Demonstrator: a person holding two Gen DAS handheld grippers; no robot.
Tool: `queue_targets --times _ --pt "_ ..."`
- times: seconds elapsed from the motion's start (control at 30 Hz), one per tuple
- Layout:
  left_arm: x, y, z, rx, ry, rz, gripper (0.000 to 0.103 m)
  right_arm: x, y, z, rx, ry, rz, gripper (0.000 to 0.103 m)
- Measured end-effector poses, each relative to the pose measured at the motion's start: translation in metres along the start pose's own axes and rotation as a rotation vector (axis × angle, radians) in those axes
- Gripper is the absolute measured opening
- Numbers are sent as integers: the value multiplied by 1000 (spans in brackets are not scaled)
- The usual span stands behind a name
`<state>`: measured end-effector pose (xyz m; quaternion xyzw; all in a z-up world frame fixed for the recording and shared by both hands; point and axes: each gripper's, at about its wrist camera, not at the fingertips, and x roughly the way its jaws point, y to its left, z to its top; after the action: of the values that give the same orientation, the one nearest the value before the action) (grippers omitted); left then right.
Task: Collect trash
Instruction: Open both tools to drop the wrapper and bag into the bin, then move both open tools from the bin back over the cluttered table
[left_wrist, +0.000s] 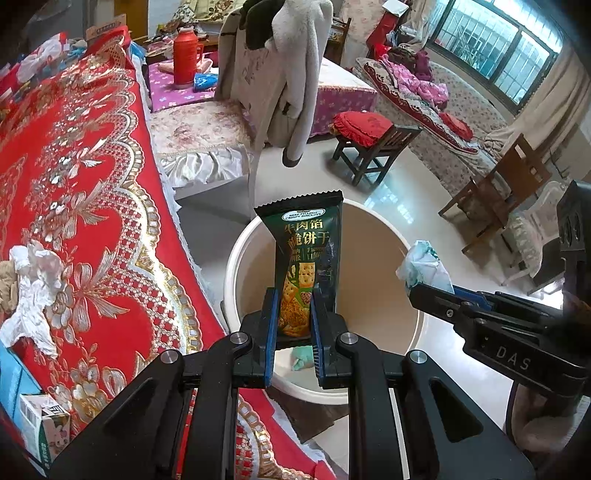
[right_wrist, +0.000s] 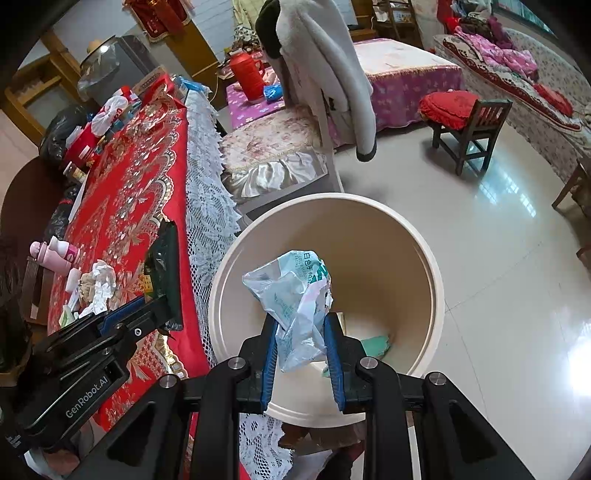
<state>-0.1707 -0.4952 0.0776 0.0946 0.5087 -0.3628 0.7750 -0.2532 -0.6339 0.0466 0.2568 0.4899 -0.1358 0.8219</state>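
Trash is hanging in both grippers over the bin (right_wrist: 436, 280). Left gripper (left_wrist: 293, 314) is clamping a green biscuit wrapper (left_wrist: 306, 254) by its lower end, so the wrapper is standing upright above the bin mouth. Right gripper (right_wrist: 301, 332) is pinching a crumpled pale plastic bag (right_wrist: 295, 291), its loose bulk bulging above the pads. Both are tilting steeply down at the opening, likely so a release drops each piece straight in. Bin is sitting on the floor just beside the table's lace edge (right_wrist: 207, 206); a green scrap (right_wrist: 375, 345) is already lying at its bottom. Right gripper is hanging well inside the rim; left is sitting nearer the table side, so its wrapper has less margin there. More litter is waiting on the red cloth (left_wrist: 92, 184): crumpled tissue (left_wrist: 35, 291), a small carton (left_wrist: 44, 424). Open floor is lying to the right.
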Motion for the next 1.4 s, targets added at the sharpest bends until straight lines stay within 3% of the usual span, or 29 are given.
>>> queue_targets --times 0.1,0.2,0.47,0.67,0.97,1.4 --pt "1 1 -1 -10 -1 -3 14 1 -1 0 6 3 -5 26" --pt "1 1 -1 -15 -1 -8 15 1 -3 -1 16 1 -13 39" --pt "1 2 -3 -21 6 -10 17 0 -4 -1 16 5 -16 39" --pt "0 9 -5 -54 11 -40 30 -3 -1 -3 13 2 -17 40" --pt "-8 17 -7 -78 9 -48 33 -7 5 -5 12 -7 -11 41" --pt "-50 54 -17 -118 -66 31 33 1 52 0 -64 -1 29 43"
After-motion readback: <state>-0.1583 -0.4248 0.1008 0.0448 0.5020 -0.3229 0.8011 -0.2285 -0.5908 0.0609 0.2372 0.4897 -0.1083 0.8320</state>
